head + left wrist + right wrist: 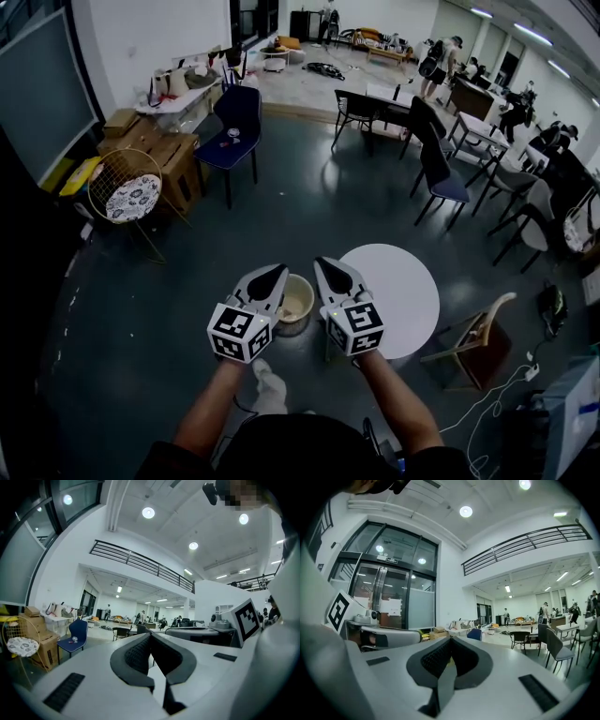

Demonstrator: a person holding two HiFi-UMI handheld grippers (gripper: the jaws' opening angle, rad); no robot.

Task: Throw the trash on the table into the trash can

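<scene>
Nearest the head camera, the person's forearms point(211, 412) reach in from the bottom edge, each holding a grey gripper with a black-and-white marker cube at its back. The left gripper point(272, 277) and the right gripper point(330, 272) sit side by side, close together, and point level out into the room. Each gripper's own view shows its ribbed black pads pressed together at the tips with nothing between them, so both grippers are closed and empty.

Just beyond and below the two grippers, a cream trash can point(296, 302) stands upright on the dark floor point(281, 216). Its open mouth shows in the gap between them, and what lies inside cannot be made out. A round white table point(398, 286) stands just beside the can on the right, with its left edge partly hidden behind the right gripper. A wooden chair point(473, 339) stands by the table's right edge.

Farther off on the left are a wire-frame chair point(125, 192) with a patterned cushion, cardboard boxes point(159, 155) and a blue chair point(234, 127) with small items on its seat. To the right, black chairs point(436, 169) surround desks. At the far end of the hall, people point(439, 61) stand among more furniture.
</scene>
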